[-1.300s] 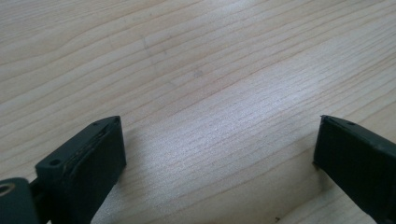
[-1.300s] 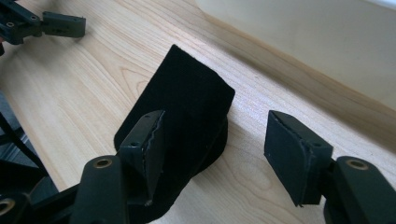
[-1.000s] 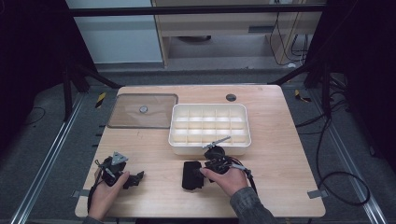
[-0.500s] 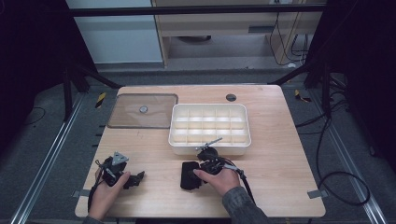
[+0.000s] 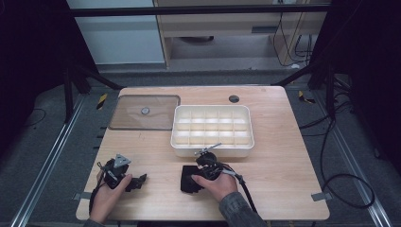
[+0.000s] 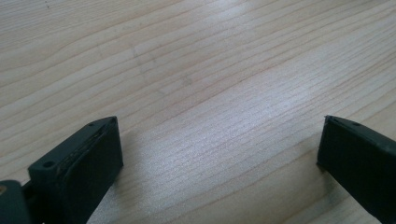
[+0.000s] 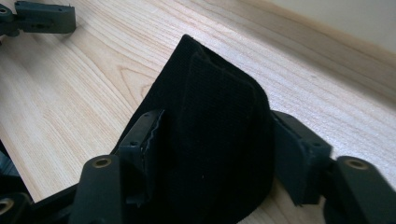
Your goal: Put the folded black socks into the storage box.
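Note:
A folded black cloth (image 5: 188, 179) lies on the wooden table (image 5: 283, 156) near its front edge, just in front of the white tray. My right gripper (image 5: 196, 176) is shut on it: in the right gripper view the cloth (image 7: 210, 84) bulges up between the two jaws of the right gripper (image 7: 219, 140), and both pads press into its sides. My left gripper (image 5: 138, 181) rests at the front left of the table. In its own view the left gripper (image 6: 219, 144) stands wide open over bare wood, with nothing between its fingers.
A white tray (image 5: 213, 149) divided into several compartments stands mid-table behind the right hand. A clear lid (image 5: 144, 113) lies flat at the back left. A small dark round hole (image 5: 233, 99) sits near the far edge. The left gripper's jaw (image 7: 42, 18) appears far off in the right gripper view.
The right hand has shifted a little to the left, keeping the black cloth in its jaws. The left hand has stayed where it was.

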A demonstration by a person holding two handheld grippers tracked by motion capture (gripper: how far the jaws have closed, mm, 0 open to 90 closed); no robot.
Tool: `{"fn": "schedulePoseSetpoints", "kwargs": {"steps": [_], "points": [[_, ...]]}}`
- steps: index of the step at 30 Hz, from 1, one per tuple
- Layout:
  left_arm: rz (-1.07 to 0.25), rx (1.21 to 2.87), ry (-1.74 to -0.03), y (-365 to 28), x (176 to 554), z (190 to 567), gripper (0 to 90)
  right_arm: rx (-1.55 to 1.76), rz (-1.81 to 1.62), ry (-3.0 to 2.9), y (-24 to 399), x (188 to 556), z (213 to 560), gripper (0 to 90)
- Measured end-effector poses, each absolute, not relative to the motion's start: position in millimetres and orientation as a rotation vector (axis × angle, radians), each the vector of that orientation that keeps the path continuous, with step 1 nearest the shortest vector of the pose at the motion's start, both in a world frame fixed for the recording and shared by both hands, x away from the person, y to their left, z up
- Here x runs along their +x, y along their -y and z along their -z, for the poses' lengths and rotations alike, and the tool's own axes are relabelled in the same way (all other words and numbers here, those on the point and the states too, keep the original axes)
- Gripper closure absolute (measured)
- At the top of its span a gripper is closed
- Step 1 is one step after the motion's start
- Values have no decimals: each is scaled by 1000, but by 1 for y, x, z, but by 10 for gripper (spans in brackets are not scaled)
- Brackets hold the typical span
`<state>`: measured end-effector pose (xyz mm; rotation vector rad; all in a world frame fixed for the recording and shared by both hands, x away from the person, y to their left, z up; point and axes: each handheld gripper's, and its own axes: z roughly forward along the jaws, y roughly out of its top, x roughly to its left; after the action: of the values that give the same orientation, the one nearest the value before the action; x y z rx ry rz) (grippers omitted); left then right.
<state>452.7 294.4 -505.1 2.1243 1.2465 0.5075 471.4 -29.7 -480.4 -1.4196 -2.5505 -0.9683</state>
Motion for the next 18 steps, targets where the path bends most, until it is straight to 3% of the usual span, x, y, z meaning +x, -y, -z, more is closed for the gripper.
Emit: {"fn": "schedulePoseSetpoints", "kwargs": {"steps": [10, 18], "points": [[-509, 2128, -1240, -294, 453, 505, 0, -1341, 1010, 2516, 29, 470, 480, 616], [-507, 2128, -1234, -295, 453, 505, 0, -1283, 1037, 2542, 31, 466, 472, 666]]}}
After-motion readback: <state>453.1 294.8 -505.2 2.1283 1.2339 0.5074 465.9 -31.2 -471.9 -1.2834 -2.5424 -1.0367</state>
